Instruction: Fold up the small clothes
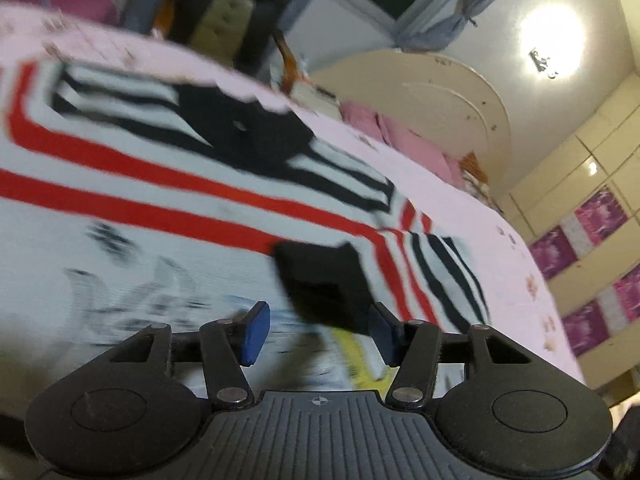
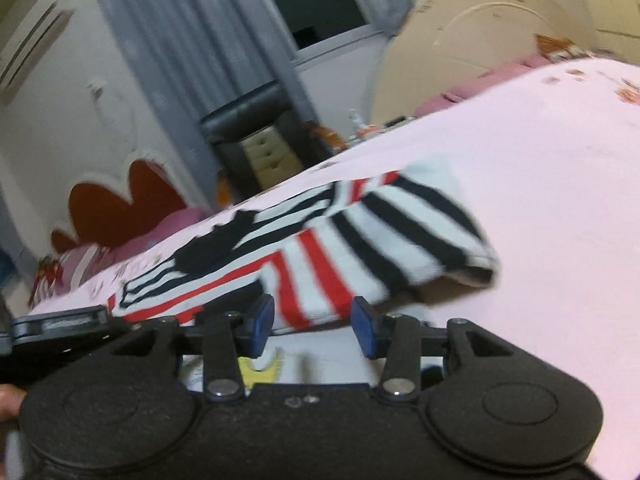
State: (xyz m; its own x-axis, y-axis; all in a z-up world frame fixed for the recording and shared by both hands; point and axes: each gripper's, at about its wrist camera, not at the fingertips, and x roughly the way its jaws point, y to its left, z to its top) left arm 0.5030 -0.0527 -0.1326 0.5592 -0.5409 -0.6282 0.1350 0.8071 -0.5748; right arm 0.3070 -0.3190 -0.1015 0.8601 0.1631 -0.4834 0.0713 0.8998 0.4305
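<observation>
A small white shirt (image 1: 168, 216) with red and black stripes, a black collar patch and a printed front lies spread on the pink bedsheet (image 1: 472, 216). My left gripper (image 1: 319, 333) hovers low over the print, its blue pads (image 1: 256, 332) apart and pressing on nothing. A dark blurred shape (image 1: 320, 284) sits just past its fingertips; what it is I cannot tell. In the right wrist view the striped sleeve (image 2: 400, 232) lies humped, its edge lifted off the sheet. My right gripper (image 2: 314, 329) is at the sleeve's near hem, jaws apart, pads off the cloth.
The bedsheet (image 2: 540, 168) stretches bare to the right of the sleeve. Pink pillows (image 1: 400, 136) and a cream rounded headboard (image 1: 460, 92) lie beyond. A dark chest with cream drawers (image 2: 264, 152) and grey curtains (image 2: 180, 40) stand past the bed's edge. A black tool part (image 2: 60, 328) juts in at left.
</observation>
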